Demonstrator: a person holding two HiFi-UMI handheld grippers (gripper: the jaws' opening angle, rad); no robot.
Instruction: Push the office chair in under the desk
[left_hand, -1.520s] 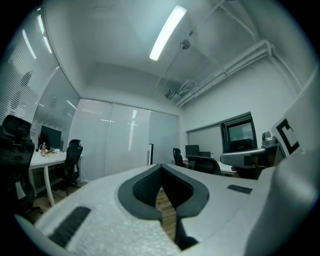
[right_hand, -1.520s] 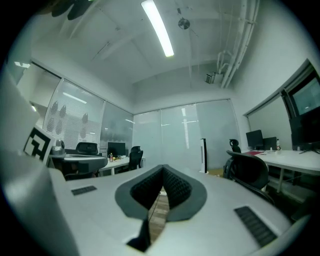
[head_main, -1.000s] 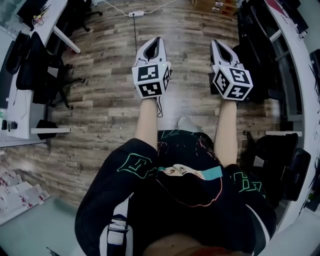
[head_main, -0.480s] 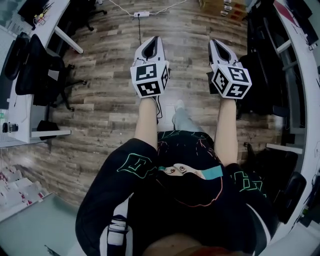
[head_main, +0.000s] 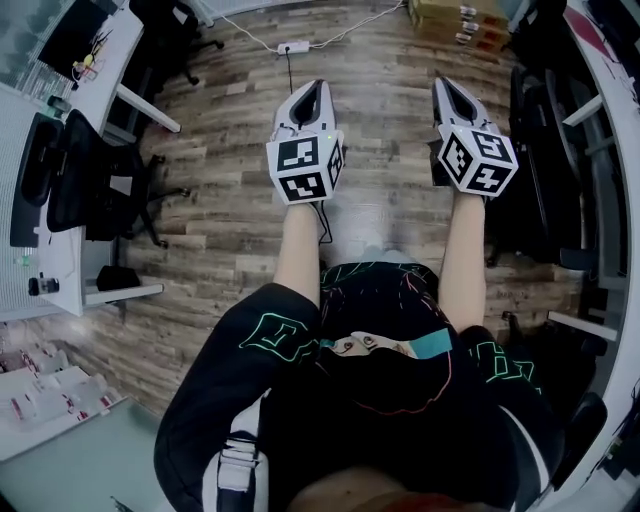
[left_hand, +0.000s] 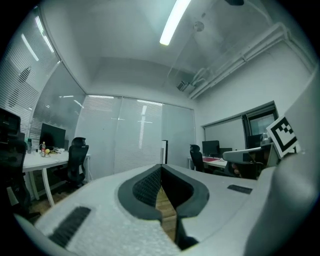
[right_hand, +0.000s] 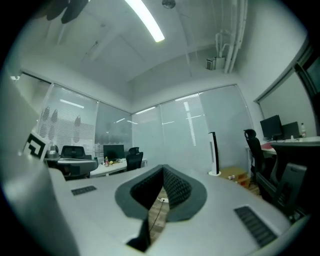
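Steadily I walk forward, left gripper (head_main: 316, 88) and right gripper (head_main: 444, 84) clenched empty, the office chair (head_main: 88, 185) sliding toward nine o'clock, untouched.

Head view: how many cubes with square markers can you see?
2. One white cube with black square markers sits on the left tongs, the other on the right tongs. None seems hidden.

Wood-plank floor (head_main: 230, 195), white power strip (head_main: 294, 47) with cable, cardboard boxes (head_main: 455, 18), ceiling strip light (left_hand: 175, 21)
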